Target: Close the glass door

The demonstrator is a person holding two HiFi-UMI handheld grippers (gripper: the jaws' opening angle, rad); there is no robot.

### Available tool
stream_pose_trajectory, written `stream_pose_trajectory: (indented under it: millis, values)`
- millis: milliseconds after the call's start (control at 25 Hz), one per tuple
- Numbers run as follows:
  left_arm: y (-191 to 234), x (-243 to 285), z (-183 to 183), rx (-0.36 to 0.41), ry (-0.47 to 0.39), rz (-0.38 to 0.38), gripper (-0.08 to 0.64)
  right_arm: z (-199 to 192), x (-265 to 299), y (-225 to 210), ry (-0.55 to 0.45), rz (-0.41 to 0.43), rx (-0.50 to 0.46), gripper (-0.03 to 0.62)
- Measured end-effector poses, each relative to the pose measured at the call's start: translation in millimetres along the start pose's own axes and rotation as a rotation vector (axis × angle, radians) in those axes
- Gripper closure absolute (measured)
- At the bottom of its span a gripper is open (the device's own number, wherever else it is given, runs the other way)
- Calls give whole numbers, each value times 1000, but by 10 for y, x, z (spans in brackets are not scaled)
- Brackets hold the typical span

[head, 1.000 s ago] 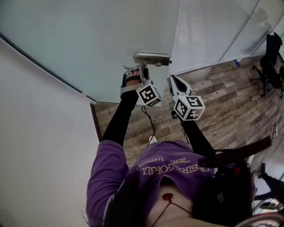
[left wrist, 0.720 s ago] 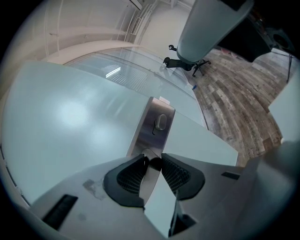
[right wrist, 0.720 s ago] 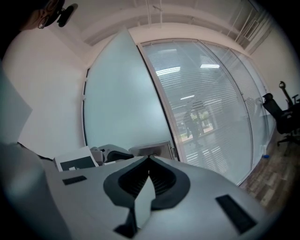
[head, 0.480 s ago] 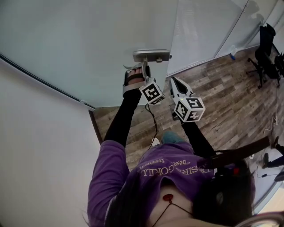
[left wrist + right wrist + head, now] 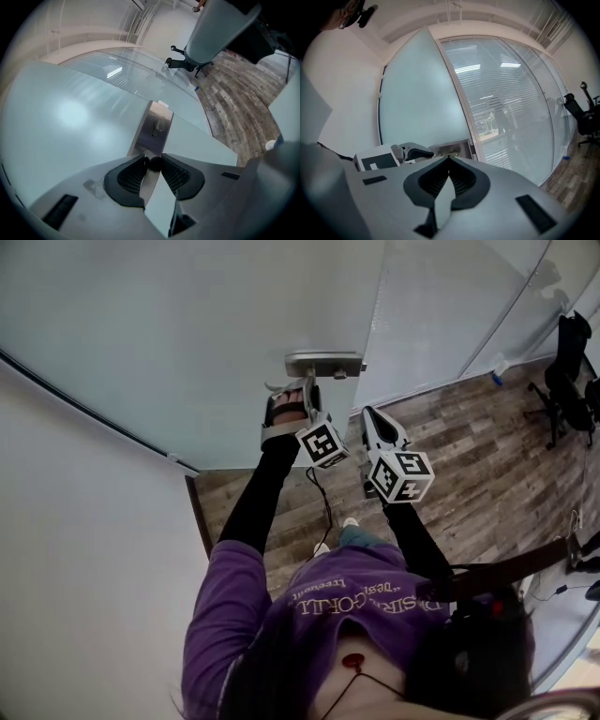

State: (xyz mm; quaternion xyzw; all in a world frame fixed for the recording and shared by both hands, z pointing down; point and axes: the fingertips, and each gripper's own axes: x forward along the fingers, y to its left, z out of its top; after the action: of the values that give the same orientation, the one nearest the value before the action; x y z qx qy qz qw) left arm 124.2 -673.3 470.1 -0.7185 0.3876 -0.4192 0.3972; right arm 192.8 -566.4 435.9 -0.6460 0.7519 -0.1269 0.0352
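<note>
The frosted glass door (image 5: 187, 324) fills the top left of the head view, with a metal lock plate (image 5: 323, 363) at its free edge. My left gripper (image 5: 302, 390) reaches up to that plate and is shut on the door handle (image 5: 153, 162), whose dark round end sits between the pads just below the lock plate (image 5: 157, 125). My right gripper (image 5: 367, 414) hovers beside it to the right, shut and holding nothing, its tips (image 5: 449, 160) meeting short of the lock plate (image 5: 452, 149). The left gripper (image 5: 415, 152) shows at the plate in the right gripper view.
A fixed glass panel with blinds (image 5: 511, 108) stands right of the door. A white wall (image 5: 75, 549) runs along the left. Wood-plank floor (image 5: 469, 456) lies beyond, with an office chair (image 5: 567, 371) at the far right and a cable (image 5: 323, 502) on the floor below my arms.
Both grippers have travelled with the door handle across the room, the left still gripping it. The person's foot has come into view below the arms.
</note>
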Motion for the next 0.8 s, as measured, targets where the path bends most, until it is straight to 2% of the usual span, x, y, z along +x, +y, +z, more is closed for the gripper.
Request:
stream_pose_trajectory:
  millis: [400,800]
  values:
    - [86,258,26,-4,32,12,448,166,401,-171,14,74,-6,594]
    - [177,534,11,-42,49,41,448,97,665,-462,63,124,-7,594]
